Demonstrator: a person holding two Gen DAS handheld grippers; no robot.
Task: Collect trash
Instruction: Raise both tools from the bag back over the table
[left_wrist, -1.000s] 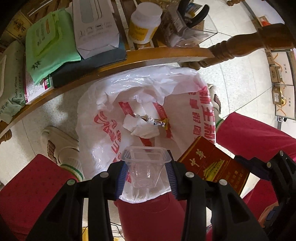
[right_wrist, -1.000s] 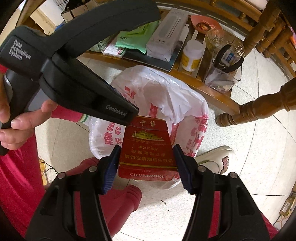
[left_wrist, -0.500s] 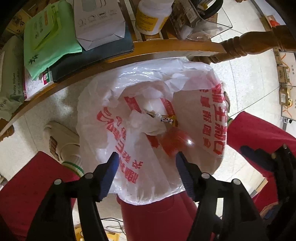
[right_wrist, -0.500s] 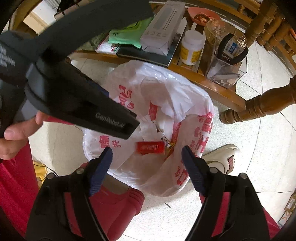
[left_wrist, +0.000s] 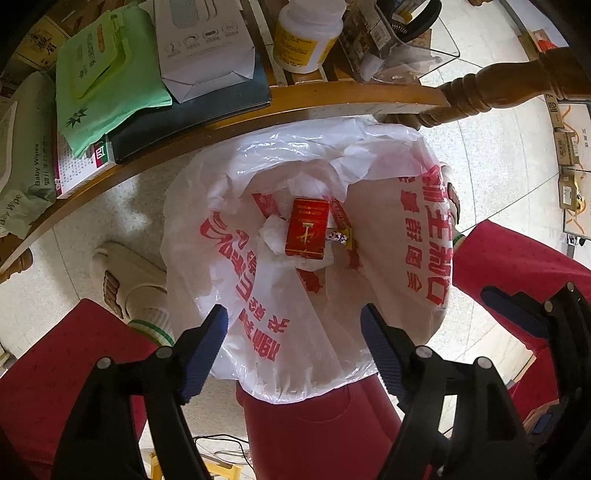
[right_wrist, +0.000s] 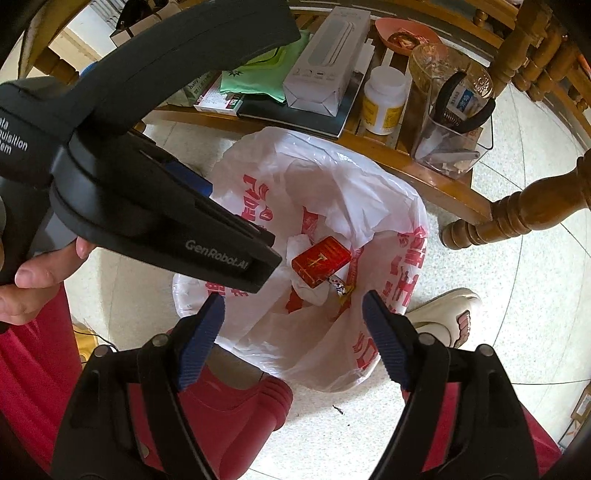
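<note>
Both grippers, left gripper (left_wrist: 291, 347) and right gripper (right_wrist: 291, 332), wide open and empty over the trash bag (left_wrist: 388, 236); red cigarette pack (left_wrist: 307, 228) lies inside at 12 o'clock, long axis 12–6.

1. Left gripper (left_wrist: 291, 350) had a clear plastic cup clamped 1 s ago; now jaws spread, nothing between them.
2. Right gripper (right_wrist: 291, 339) released the red cardboard cigarette pack (left_wrist: 307, 232); jaws wide apart.
3. Pack now lies inside the white red-printed plastic bag (left_wrist: 388, 236), on crumpled white tissue (left_wrist: 271, 236).
</note>
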